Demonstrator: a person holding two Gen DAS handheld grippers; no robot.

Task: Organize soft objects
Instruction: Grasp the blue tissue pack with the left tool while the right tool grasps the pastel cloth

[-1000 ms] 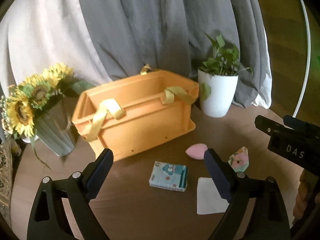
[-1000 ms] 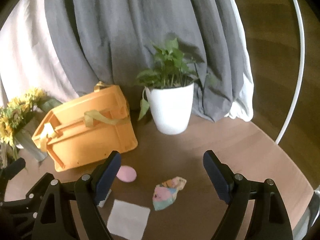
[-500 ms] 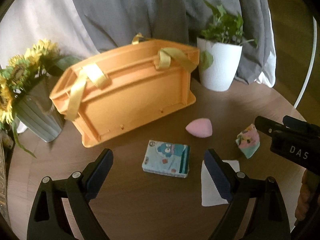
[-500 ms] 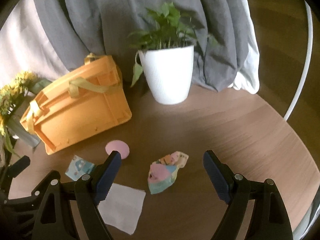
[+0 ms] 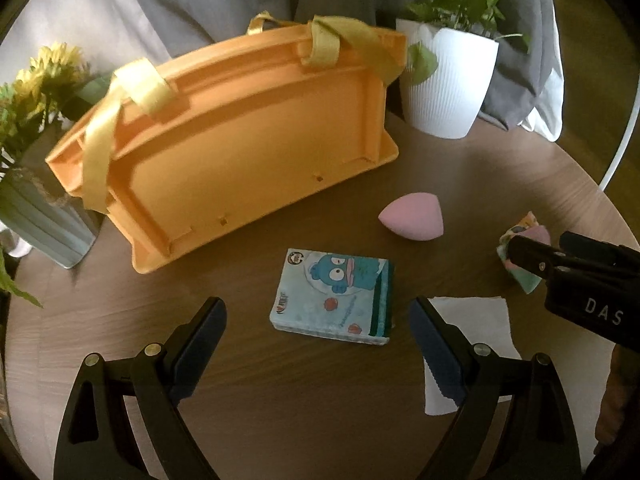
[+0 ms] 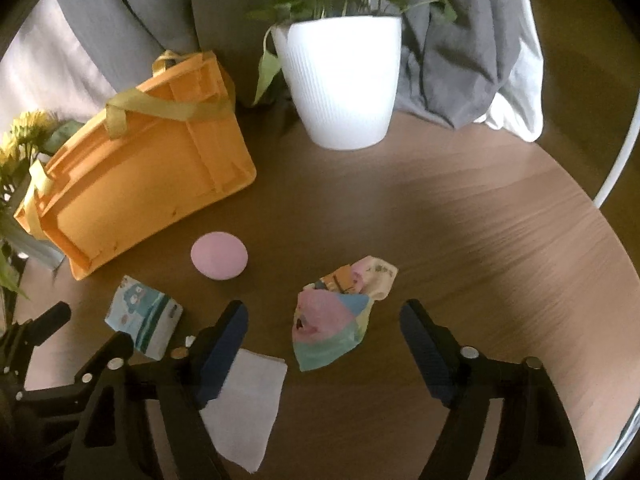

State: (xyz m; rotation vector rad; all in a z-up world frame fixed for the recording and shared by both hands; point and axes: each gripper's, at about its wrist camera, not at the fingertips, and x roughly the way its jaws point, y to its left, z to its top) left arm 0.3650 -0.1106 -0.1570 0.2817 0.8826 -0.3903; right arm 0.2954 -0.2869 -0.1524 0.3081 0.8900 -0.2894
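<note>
Left wrist view: the left gripper (image 5: pixel 318 344) is held wide open over the round wooden table (image 5: pixel 460 176), nothing gripped. A tissue pack (image 5: pixel 334 297) with a blue cartoon print is framed between the fingers, lying flat and untouched. Just past it a pink sponge (image 5: pixel 412 219) can be seen, and behind that an orange basket (image 5: pixel 240 148) with yellow straps. A white napkin (image 5: pixel 476 320) is partly covered by the right-side finger. A white plant pot (image 5: pixel 448 84) and sunflowers (image 5: pixel 36 92) are parked at the back.

Right wrist view: the right gripper (image 6: pixel 324 344) has just been narrowed a bit, though its jaws are kept well apart and nothing is pinched. A crumpled pastel cloth (image 6: pixel 336 320) is seen between the fingertips, resting on the table. The left gripper's frame is spotted at the lower left.
</note>
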